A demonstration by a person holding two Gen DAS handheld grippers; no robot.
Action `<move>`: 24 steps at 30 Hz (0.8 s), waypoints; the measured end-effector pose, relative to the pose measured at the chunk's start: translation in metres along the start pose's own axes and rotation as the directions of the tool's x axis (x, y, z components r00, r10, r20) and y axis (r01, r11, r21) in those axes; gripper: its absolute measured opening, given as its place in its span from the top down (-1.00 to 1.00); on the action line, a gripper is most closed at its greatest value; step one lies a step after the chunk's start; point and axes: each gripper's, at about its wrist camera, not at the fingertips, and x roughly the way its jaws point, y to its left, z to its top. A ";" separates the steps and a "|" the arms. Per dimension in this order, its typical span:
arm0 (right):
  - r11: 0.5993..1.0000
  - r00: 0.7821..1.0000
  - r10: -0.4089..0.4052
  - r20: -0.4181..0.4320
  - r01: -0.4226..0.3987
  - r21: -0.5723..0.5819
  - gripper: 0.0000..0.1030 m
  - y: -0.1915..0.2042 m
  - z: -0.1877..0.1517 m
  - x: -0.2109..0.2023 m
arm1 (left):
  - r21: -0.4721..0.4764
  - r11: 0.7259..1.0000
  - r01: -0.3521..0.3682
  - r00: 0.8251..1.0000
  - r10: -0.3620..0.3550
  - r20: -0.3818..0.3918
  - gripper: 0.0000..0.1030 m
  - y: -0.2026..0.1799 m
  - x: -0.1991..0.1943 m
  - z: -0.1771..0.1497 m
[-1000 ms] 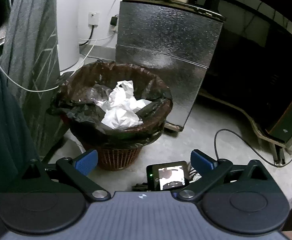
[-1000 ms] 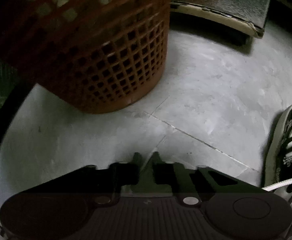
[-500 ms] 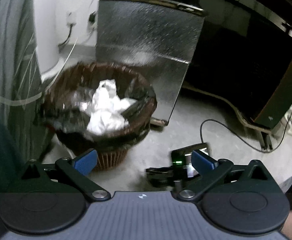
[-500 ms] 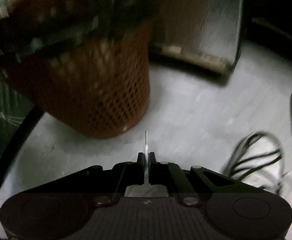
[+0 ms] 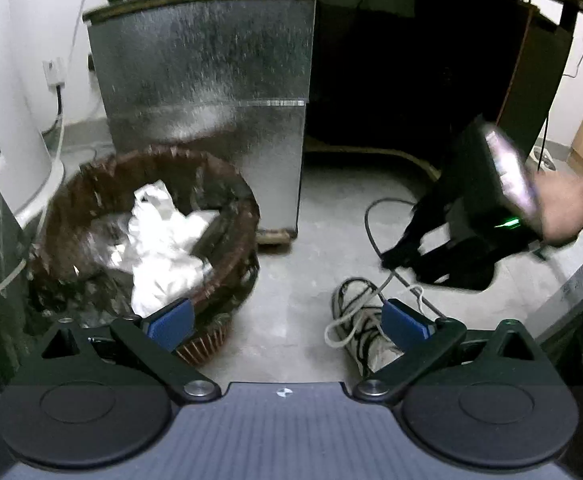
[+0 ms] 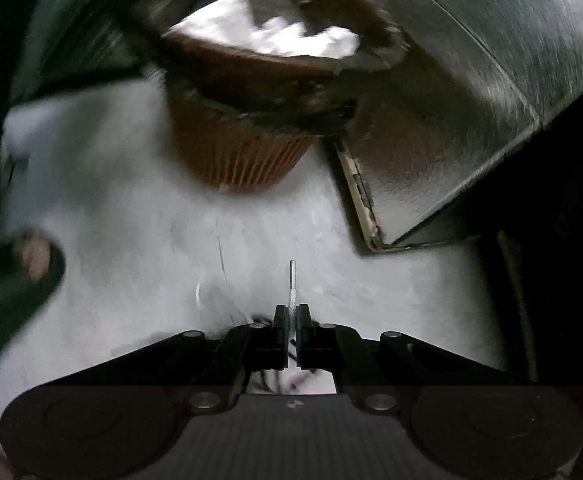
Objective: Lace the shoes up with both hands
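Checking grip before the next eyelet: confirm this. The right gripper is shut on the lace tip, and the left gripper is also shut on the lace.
Half right. The right gripper is shut on the lace tip, as the right wrist view shows. The left gripper is not shut: in the left wrist view its blue pads stand wide apart, holding nothing.

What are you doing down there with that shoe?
A person is lacing a shoe on the floor, with a gripper in each hand. The right gripper is shut on the tip of the white lace. The left gripper is open and holds nothing. A wastebasket full of paper stands nearby.
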 end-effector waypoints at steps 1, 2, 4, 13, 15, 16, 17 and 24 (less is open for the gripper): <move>0.999 1.000 -0.008 -0.008 0.008 -0.051 0.92 0.004 -0.002 -0.006 | 0.003 1.000 -0.004 1.000 0.004 -0.009 -1.00 -0.002 0.001 -0.002; 0.995 1.000 -0.025 -0.015 0.023 -0.100 0.92 0.005 -0.004 -0.013 | 0.006 1.000 -0.008 1.000 0.008 -0.018 -1.00 -0.004 0.003 -0.004; 0.975 0.997 -0.066 -0.036 0.056 -0.215 0.92 0.008 -0.008 -0.024 | 0.020 1.000 -0.006 1.000 0.007 -0.030 -1.00 -0.009 0.004 -0.008; 0.813 0.961 -0.228 -0.159 0.098 -0.574 0.92 0.012 -0.065 -0.040 | 0.079 0.995 0.062 0.996 -0.056 -0.075 -0.99 -0.029 0.020 -0.007; 0.793 0.953 -0.249 -0.171 0.099 -0.601 0.92 0.011 -0.077 -0.040 | 0.083 0.991 0.108 0.990 -0.099 -0.100 -0.99 -0.034 0.031 -0.009; 0.785 0.951 -0.254 -0.174 0.098 -0.612 0.92 0.010 -0.082 -0.039 | 0.084 0.987 0.137 0.985 -0.126 -0.121 -0.98 -0.036 0.038 -0.009; 0.776 0.949 -0.260 -0.177 0.096 -0.623 0.92 0.010 -0.087 -0.039 | 0.079 0.984 0.161 0.979 -0.149 -0.143 -0.97 -0.039 0.046 -0.009; 0.649 0.960 -0.227 -0.162 0.025 -0.760 0.92 0.035 -0.106 -0.018 | 0.051 0.961 0.271 0.936 -0.251 -0.246 -0.54 -0.053 0.118 -0.030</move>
